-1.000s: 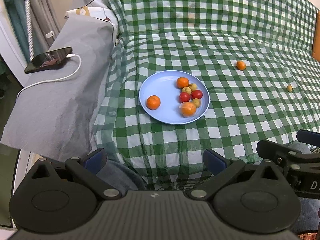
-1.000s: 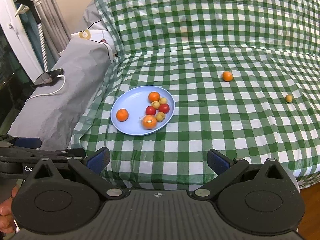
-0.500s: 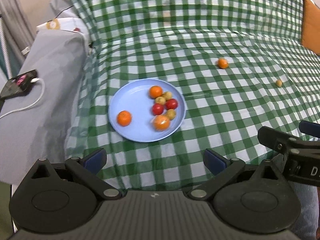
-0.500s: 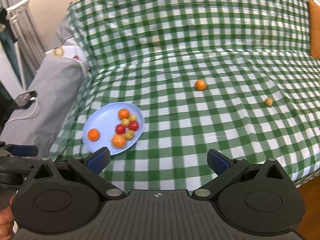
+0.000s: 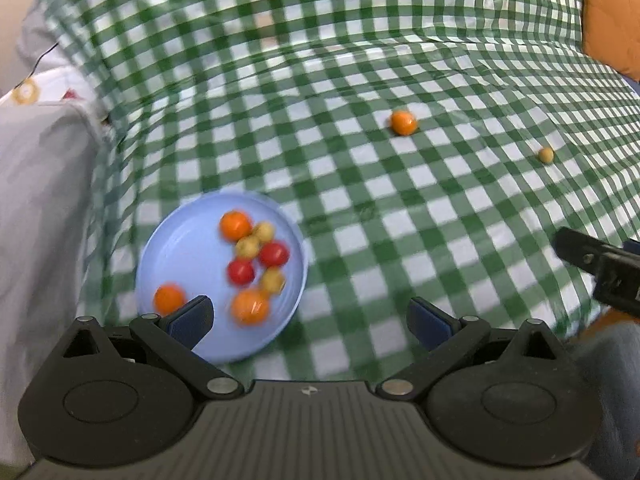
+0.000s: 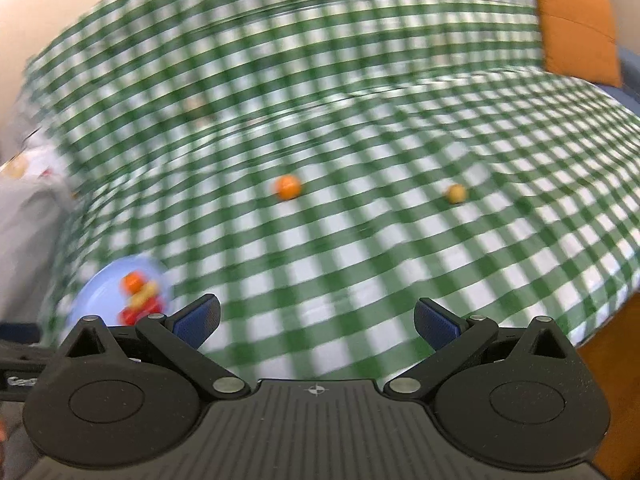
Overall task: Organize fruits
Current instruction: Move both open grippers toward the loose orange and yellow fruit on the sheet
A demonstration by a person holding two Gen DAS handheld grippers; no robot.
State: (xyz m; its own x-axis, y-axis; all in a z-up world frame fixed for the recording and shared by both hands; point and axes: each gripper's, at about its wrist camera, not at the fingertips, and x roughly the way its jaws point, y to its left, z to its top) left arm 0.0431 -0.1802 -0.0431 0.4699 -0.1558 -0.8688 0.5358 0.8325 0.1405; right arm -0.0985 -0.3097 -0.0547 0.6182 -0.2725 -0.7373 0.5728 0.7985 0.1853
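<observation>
Left tongs (image 5: 310, 318) spread wide, nothing between them, hovering over the near rim of the blue plate (image 5: 180, 248). Right tongs (image 6: 316, 320) also wide apart and empty, above the green checked cloth (image 6: 360, 260). Plate holds three oranges, two red fruits and three small yellowish ones, clustered on its right half, one orange apart at the left. Loose orange (image 5: 403, 122) lies on the cloth well beyond the plate; small yellow fruit (image 5: 545, 155) further right. Right wrist view heavily blurred. Orange cushion (image 6: 576, 28) at far right
</observation>
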